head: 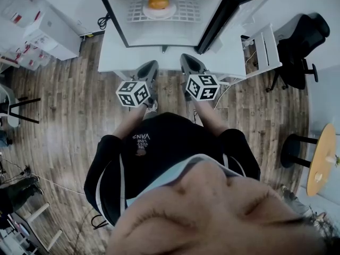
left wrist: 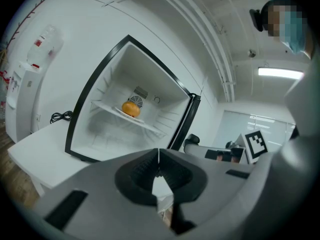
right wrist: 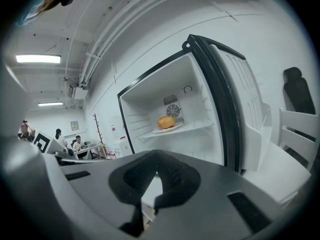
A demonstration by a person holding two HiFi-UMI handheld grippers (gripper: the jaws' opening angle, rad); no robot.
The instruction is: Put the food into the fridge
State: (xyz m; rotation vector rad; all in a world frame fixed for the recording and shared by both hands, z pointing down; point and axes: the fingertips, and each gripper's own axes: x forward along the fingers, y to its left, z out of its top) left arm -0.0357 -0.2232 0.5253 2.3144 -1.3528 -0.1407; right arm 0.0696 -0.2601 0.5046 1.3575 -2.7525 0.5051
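One compact black-framed fridge [head: 123, 20] with a bright white lining is seen standing on a white worktop [head: 114, 62]. Its thick white-lined door [right wrist: 240, 99] is swung fully open, to the right in the head view, so that the cavity is exposed. Inside, a white wire shelf [head: 191, 12] is fitted across the cavity, and on it a shallow white plate [head: 146, 12] is set near the back, in front of a round fan grille [right wrist: 172, 110]. Upon that plate a single round orange piece of food [head: 158, 2] is resting, so the placing is judged to be done for the only food that can be made out. No other food is shown on the worktop or in either tool. Both tools are held back from the fridge, close to the person's body. The left hand-held gripper [left wrist: 158, 156] is pressed closed with nothing between its jaws, and the right hand-held gripper [right wrist: 156, 162] is likewise drawn together and empty. What is judged to be left is the shutting of the door, should that be counted as part of the task.
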